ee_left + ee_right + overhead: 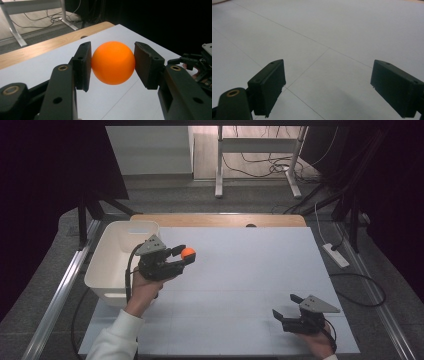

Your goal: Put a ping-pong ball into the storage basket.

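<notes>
An orange ball [113, 62] is clamped between the two black pads of my left gripper [112, 65], held above the white table. From the high view the left gripper [184, 254] hovers just right of the white bin [107, 265], with the ball [188, 253] at its tip. My right gripper [285, 308] rests low near the table's front right corner, and its jaws stand wide apart with nothing between them. In the right gripper view the right gripper [328, 92] looks along bare white table [332, 32].
The white bin stands at the table's left edge beside my left hand. A wooden strip [220, 220] runs along the table's far edge. Beyond it are a desk frame [257, 160] and cables on the floor. A power strip [336, 255] lies off the table's right side.
</notes>
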{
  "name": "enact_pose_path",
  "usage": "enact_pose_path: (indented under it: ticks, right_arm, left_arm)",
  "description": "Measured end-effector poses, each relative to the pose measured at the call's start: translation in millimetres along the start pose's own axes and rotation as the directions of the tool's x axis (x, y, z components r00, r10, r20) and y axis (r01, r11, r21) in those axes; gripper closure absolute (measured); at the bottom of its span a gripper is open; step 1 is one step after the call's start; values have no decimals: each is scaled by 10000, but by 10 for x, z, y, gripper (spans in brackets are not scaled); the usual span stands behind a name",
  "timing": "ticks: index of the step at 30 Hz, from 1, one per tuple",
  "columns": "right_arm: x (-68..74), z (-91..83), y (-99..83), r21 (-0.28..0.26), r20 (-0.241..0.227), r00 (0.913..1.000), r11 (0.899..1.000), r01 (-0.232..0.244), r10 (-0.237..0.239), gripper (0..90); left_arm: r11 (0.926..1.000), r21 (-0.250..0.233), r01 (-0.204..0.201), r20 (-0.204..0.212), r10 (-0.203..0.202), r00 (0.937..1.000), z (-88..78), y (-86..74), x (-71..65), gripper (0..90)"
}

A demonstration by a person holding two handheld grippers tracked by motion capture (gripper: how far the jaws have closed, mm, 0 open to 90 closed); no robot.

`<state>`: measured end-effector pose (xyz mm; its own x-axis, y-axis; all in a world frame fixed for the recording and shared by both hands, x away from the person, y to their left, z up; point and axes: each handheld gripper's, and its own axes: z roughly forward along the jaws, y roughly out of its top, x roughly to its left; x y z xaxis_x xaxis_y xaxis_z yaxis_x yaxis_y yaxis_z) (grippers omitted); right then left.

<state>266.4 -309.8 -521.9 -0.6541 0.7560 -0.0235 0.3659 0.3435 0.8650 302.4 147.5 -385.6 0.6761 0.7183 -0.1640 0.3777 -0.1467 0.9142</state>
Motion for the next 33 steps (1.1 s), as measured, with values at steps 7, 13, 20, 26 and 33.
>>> enact_pose_path:
  ticks: [7, 13, 20, 26, 33]
  right_arm:
    - [-4, 1, 0, -8, 8, 10000, 10000, -13, 13, 122]
    - [-4, -1, -1, -8, 3, 10000, 10000, 2, -2, 122]
    - [-1, 1, 0, -12, -14, 10000, 10000, 3, -3, 122]
    - [-1, 2, 0, -13, -16, 10000, 10000, 10, -10, 122]
    - [-1, -2, 2, -43, -17, 10000, 10000, 21, -21, 122]
  left_arm:
    - [9999, -117, -21, -191, 18, 9998, -51, 49, 36, 503]
    - [9996, -290, -76, -371, 65, 9993, -93, 79, 66, 504]
    - [9991, -415, 26, -707, -55, 9975, -149, 109, 157, 503]
    - [9989, -460, 106, -966, -150, 9952, -195, 111, 231, 503]
    - [9986, -478, 219, -1222, -276, 9921, -233, 106, 299, 503]
